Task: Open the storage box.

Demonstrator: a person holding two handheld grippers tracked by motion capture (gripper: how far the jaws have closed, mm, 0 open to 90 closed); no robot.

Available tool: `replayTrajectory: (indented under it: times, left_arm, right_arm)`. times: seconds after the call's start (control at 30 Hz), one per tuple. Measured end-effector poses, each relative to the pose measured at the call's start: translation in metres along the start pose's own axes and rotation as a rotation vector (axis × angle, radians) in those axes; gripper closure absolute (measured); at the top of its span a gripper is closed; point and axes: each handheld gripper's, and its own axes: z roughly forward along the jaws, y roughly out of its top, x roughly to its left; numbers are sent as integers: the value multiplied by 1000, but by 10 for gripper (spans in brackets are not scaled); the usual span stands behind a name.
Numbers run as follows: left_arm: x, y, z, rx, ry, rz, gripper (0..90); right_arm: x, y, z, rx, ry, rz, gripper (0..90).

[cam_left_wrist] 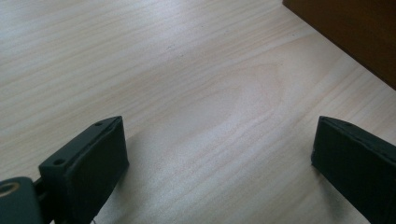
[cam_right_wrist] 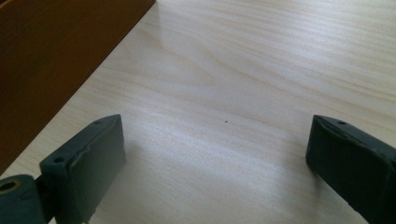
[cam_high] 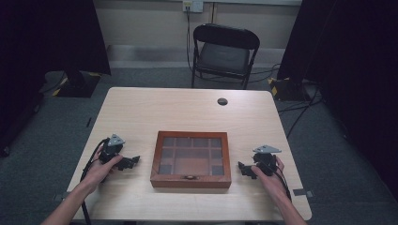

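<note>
Resting on the light wooden table (cam_high: 141, 108), a shallow wooden box (cam_high: 191, 159) with a glass-panelled lid is seen closed near the person's edge, midway between the two grippers and touched by neither. The left gripper (cam_high: 127, 162) is held low over the table just beside the box's left side, and in the left gripper view its jaws are spread wide with nothing but bare tabletop between them, a corner of the box showing at the upper right. The right gripper (cam_high: 245, 169) is held the same way beside the box's right side, its jaws likewise wide apart and empty, the box wall (cam_right_wrist: 56, 60) lying off to the left of them. The work is judged to be the handling or opening of this box, and several slips can be foreseen. If only one jaw is pressed against a side wall, the box could be pushed across the smooth tabletop rather than gripped. A small clasp (cam_high: 190, 177) is made out at the front edge; if the lid is lifted before that is released, the whole box may be tilted or dragged toward the table's edge. The glass panels could be scratched or cracked if struck by a hard jaw tip.
</note>
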Motion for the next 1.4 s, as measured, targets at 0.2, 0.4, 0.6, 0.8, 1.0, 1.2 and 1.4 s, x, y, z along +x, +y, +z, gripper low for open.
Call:
replayTrajectory:
  times: [0.2, 0.4, 0.6, 0.8, 1.0, 1.2, 1.4]
  left_arm:
    - [0, 0, 0, 0, 0, -1, 29]
    - [0, 0, 0, 0, 0, -1, 29]
    - [0, 0, 0, 1, 0, -1, 29]
    - [0, 0, 0, 1, 0, -2, 27]
    - [0, 0, 0, 0, 0, -1, 26]
    - [0, 0, 0, 0, 0, -2, 26]
    - [0, 0, 0, -2, 0, -4, 24]
  right_arm:
    - [1, 2, 0, 13, 0, -3, 61]
    - [6, 7, -3, 10, -2, -11, 148]
    - [3, 16, -13, -40, 18, 8, 196]
    - [2, 27, -25, -66, 55, 14, 272]
    - [4, 38, -42, -104, 115, 23, 352]
    - [7, 43, -51, -116, 192, 39, 414]
    - [15, 49, -61, -151, 318, 27, 539]
